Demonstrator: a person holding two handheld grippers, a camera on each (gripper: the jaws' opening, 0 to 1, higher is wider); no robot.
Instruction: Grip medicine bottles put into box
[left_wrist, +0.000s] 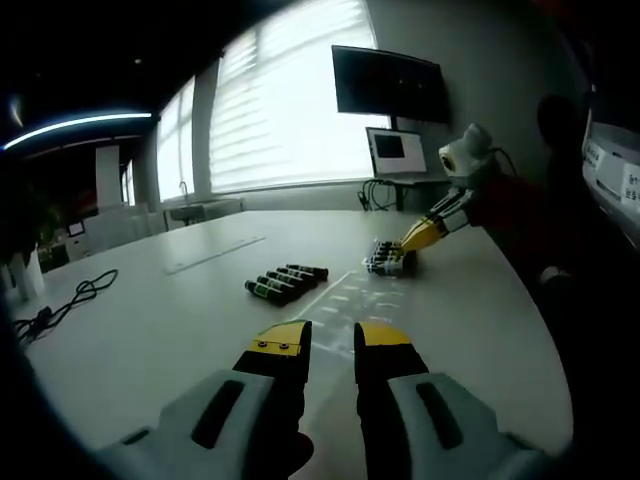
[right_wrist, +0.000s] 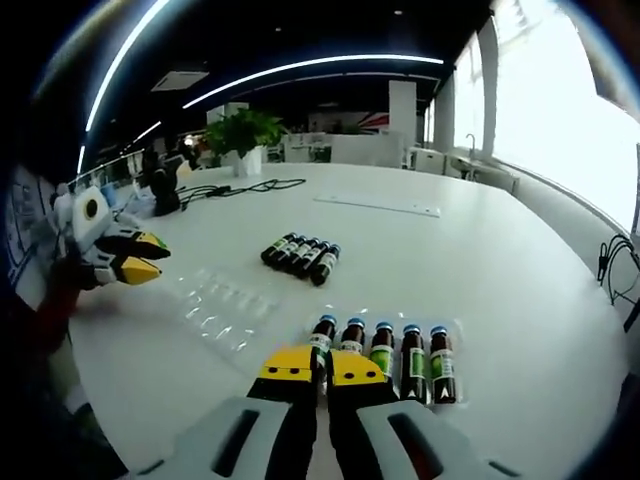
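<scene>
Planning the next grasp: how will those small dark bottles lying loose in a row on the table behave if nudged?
The loose bottles are round and lie on their sides on the smooth white table, so they would probably roll. They look small, likely light. If glass, which I cannot tell, they may be slippery and breakable.

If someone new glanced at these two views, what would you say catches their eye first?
Probably the row of five dark glass medicine bottles with blue caps in a clear plastic tray just ahead of the right gripper. Next, a second cluster of dark bottles lying mid-table on the white round table, with the yellow-tipped left gripper hovering beyond an empty clear tray.
</scene>
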